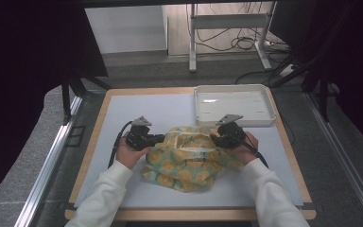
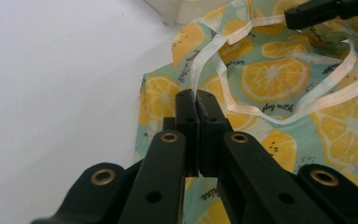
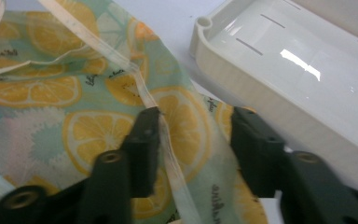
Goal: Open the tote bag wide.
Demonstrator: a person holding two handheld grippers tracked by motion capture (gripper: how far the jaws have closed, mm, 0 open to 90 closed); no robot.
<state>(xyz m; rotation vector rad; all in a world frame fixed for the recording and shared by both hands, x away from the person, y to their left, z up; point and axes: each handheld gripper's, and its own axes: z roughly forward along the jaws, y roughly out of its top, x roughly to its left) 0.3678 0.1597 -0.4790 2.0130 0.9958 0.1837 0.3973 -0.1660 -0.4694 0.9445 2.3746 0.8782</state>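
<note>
left gripper view: left gripper (image 2: 196,100) clamps the white ribbon (image 2: 205,51); lemon cloth (image 2: 275,79) reads "play with", the rest cut off. right gripper (image 3: 193,128) jaws apart over blurred lettering.

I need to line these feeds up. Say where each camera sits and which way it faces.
High view: above the person's side, looking forward and down on the table; both forearms show.
Left gripper view: rides the left gripper, shut on a white ribbon.
Right gripper view: rides the right gripper, facing the white tray.
All share the lemon-print cloth.
</note>
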